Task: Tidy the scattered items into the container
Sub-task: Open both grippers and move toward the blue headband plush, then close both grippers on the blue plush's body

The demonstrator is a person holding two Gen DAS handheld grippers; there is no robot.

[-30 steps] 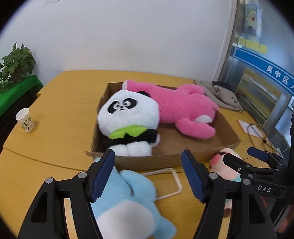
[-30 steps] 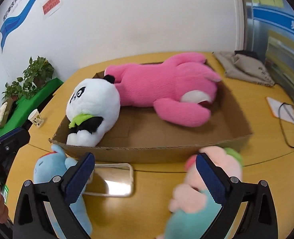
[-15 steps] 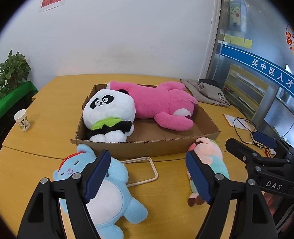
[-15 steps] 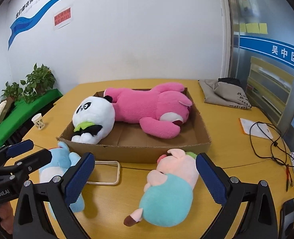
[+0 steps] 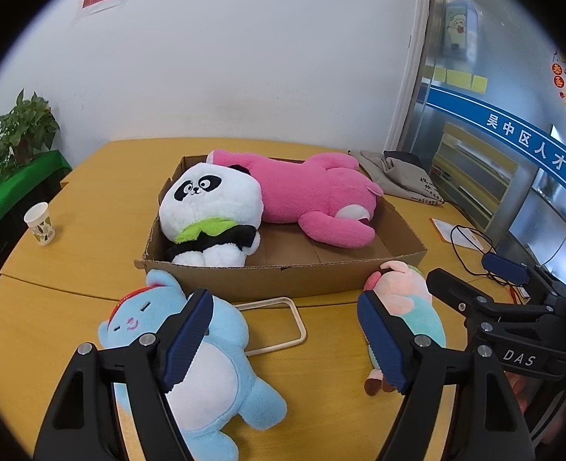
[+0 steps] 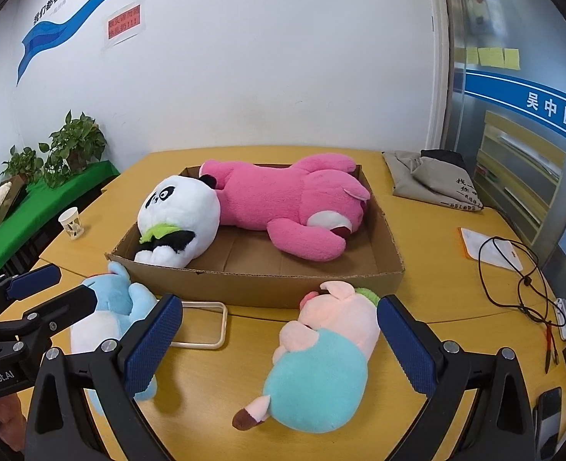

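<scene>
Pig (image 6: 321, 361) lies on the table before the box (image 6: 283, 280), long axis running away from you, between your spread right tongs (image 6: 279, 345); left tongs (image 5: 283, 338), also spread, hover by the blue toy (image 5: 202, 368).

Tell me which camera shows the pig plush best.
The right wrist view: the pig plush lies whole between the open fingers. In the left wrist view the pig plush sits partly behind the left hand-held gripper's finger.
</scene>
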